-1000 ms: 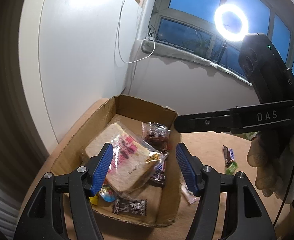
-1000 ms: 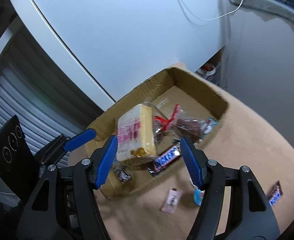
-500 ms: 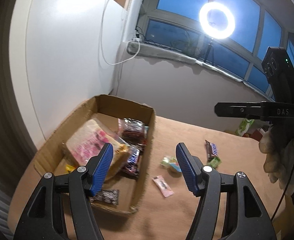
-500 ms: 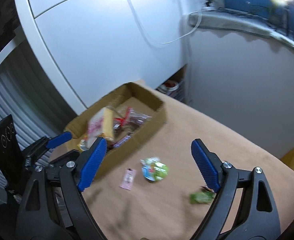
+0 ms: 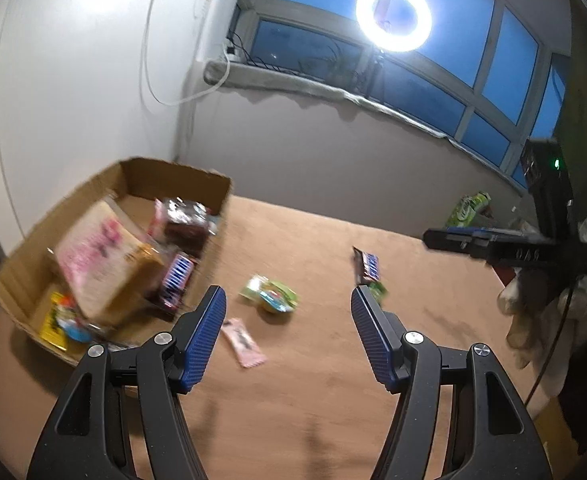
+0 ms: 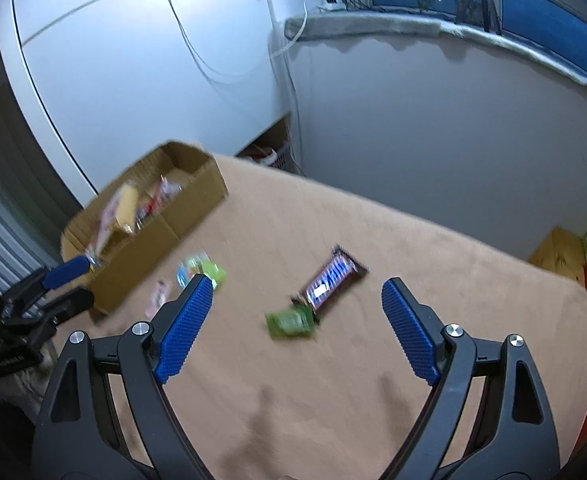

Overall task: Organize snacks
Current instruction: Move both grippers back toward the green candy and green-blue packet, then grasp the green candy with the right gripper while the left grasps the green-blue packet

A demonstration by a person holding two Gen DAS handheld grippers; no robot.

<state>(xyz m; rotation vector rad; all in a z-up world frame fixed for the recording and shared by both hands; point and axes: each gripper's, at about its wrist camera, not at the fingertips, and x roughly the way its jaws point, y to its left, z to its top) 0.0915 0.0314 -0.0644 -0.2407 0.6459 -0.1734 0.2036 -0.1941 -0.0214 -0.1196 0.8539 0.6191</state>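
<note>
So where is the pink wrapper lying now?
In the left wrist view the pink wrapper lies on the brown table, just outside the cardboard box, near the green snack packet.

Ring light (image 5: 393, 16) (lit) against window (image 5: 433, 80)

One box (image 5: 141, 176), four loose snacks on table (image 5: 333, 360)

No legible text, perhaps from blur.
</note>
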